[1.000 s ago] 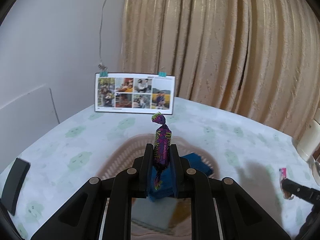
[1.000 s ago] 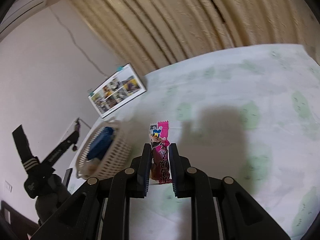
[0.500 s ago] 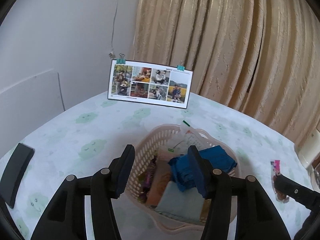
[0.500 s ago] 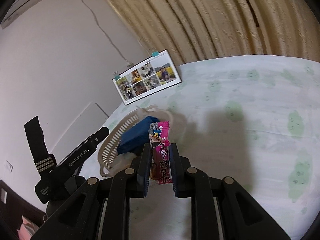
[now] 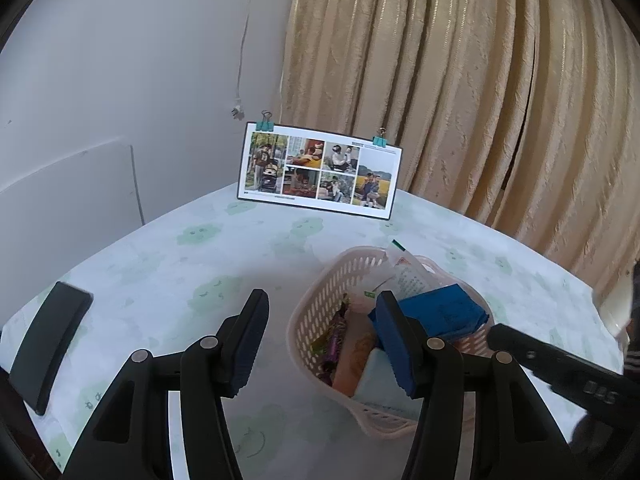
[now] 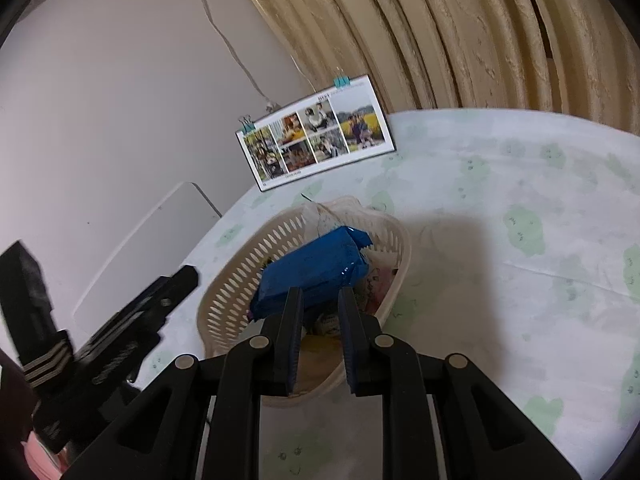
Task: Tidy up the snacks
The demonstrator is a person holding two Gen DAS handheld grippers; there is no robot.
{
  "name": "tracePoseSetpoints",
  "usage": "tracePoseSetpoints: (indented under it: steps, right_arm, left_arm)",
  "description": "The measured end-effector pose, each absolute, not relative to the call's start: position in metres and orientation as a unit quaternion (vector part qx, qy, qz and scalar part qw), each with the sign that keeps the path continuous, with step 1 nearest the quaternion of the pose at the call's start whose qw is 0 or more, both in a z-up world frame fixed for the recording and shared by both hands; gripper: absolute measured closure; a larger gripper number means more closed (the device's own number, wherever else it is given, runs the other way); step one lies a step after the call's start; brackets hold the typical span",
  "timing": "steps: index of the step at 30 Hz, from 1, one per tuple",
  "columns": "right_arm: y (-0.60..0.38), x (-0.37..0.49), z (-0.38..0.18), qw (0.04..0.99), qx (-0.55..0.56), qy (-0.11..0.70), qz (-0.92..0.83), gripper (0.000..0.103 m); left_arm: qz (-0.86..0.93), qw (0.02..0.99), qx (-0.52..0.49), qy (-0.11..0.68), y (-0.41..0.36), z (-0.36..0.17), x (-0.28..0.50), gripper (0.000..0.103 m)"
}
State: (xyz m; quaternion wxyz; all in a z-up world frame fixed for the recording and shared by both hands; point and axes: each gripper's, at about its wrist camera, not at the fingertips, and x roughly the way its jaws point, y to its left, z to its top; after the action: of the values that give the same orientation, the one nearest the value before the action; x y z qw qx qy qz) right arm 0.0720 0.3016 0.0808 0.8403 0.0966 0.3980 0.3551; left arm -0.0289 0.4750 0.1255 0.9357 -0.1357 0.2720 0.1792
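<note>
Snacks are sitting in a slotted plastic basket [image 5: 320,312] on the table [image 5: 168,264], which is wearing a pale cloth printed with green cloud shapes. A blue packet [image 6: 316,268] is lying on top of the pile; whatever print it carries is too blurred to read. Beside it, a clear wrapper with small printed text [image 5: 408,276] is leaning against the far rim, its lettering illegible. A purple-wrapped candy [image 5: 334,340] is lying along the basket's left wall, its label partly hidden. Lower items are buried and hard to make out.

The left gripper [image 5: 324,340] is hovering just left of the basket, jaws spread wide and empty. The right gripper [image 6: 320,336] is hanging over the basket's near rim, jaws parted with nothing visible between them.

A photo collage card [image 5: 320,170], held by two teal binder clips, is standing at the table's far edge. A black phone-like slab [image 5: 50,344] is lying at the left, cut off by the frame.
</note>
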Motion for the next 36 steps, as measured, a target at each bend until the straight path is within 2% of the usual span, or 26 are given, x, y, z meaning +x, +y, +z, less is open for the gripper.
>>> tracePoseSetpoints:
  steps: [5,6,7,9,11,13,18,24,27,36]
  right_arm:
    - [0.291,0.074,0.076,0.842,0.11,0.4,0.345,0.081]
    - [0.29,0.074,0.077,0.843,0.112,0.398,0.344,0.072]
    - [0.286,0.071,0.078,0.848,0.112,0.394,0.335,0.057]
    - [0.281,0.069,0.079,0.855,0.111,0.388,0.326,0.049]
    - [0.275,0.063,0.079,0.857,0.107,0.387,0.322,0.047]
    - [0.272,0.059,0.077,0.86,0.099,0.39,0.314,0.036]
    - [0.264,0.047,0.07,0.864,0.08,0.399,0.298,0.027]
    - [0.263,0.035,0.072,0.868,0.058,0.395,0.294,0.025]
    - [0.266,0.029,0.076,0.872,0.048,0.388,0.295,0.018]
    - [0.276,0.013,0.087,0.882,0.017,0.367,0.293,0.01]
  left_arm:
    - [0.184,0.934,-0.142,0.271,0.48,0.125,-0.034,0.042]
    - [0.185,0.934,-0.143,0.272,0.481,0.125,-0.033,0.041]
    - [0.185,0.933,-0.143,0.272,0.481,0.124,-0.034,0.04]
    - [0.187,0.933,-0.141,0.273,0.48,0.124,-0.035,0.033]
    - [0.194,0.934,-0.134,0.268,0.477,0.124,-0.037,0.023]
    - [0.199,0.936,-0.125,0.263,0.475,0.125,-0.039,0.019]
    - [0.207,0.939,-0.097,0.258,0.466,0.127,-0.043,0.012]
    - [0.213,0.94,-0.068,0.256,0.454,0.129,-0.046,0.009]
    - [0.216,0.941,-0.06,0.253,0.452,0.13,-0.05,0.008]
    - [0.224,0.943,-0.035,0.244,0.442,0.135,-0.056,0.006]
